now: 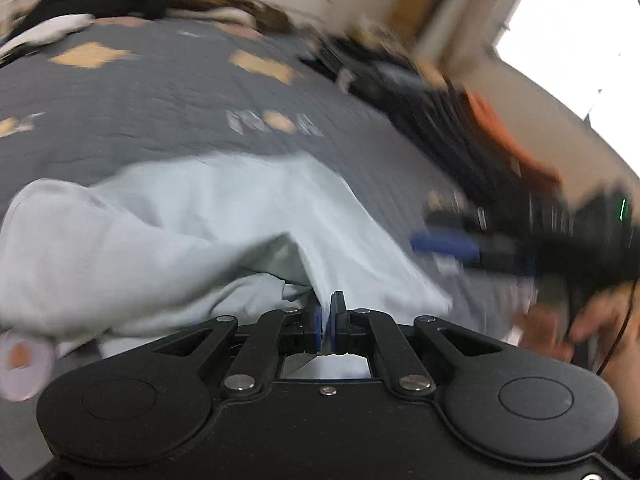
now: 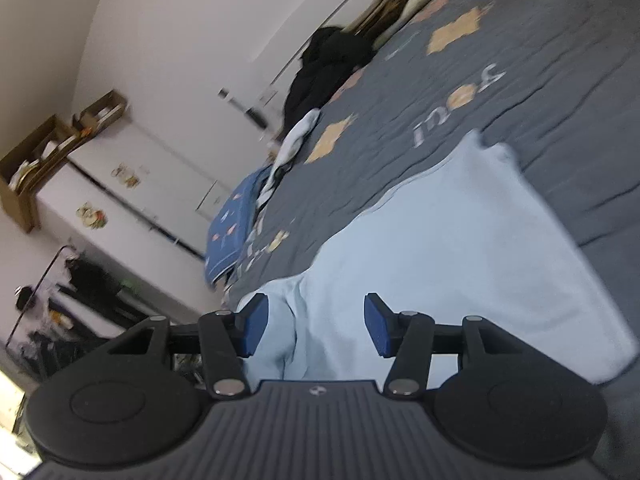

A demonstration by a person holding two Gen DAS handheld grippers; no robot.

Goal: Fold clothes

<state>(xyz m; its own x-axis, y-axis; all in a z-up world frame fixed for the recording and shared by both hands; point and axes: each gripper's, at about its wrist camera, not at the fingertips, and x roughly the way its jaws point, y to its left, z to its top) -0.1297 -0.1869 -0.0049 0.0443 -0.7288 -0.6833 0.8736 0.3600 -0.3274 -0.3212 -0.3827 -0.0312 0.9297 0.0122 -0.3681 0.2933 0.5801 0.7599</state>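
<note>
1. The pale blue garment (image 1: 192,216) lies spread on the bed (image 1: 168,92), just below the grey printed lettering (image 1: 276,124) on the quilt, with one part raised off the quilt.
2. We see the left gripper (image 1: 327,320) with its fingers (image 1: 317,322) clenched on a pinch of the garment's cloth; we judge the raised ridge running up from the fingers is there because this grip is lifting that part, as one would to carry it over for a fold.
3. The right gripper (image 2: 316,326) has its fingers (image 2: 378,330) spread apart, nothing between them, hanging over the garment's edge nearest the camera; we judge it is free either to take a hold or has let one go, and we cannot tell which.
4. The left view alone shows the pinch, the lifted fold and a hand (image 1: 592,324) holding the other gripper, on the far side from the lettering.
5. The right view alone shows the garment's flat, smooth stretch reaching up to the lettering (image 2: 452,108), plus a blue patterned cloth (image 2: 230,224) and dark clothes (image 2: 328,60) at the bed's edge beyond it.
6. Both views are blurred, so seams and sleeves stay unclear.
</note>
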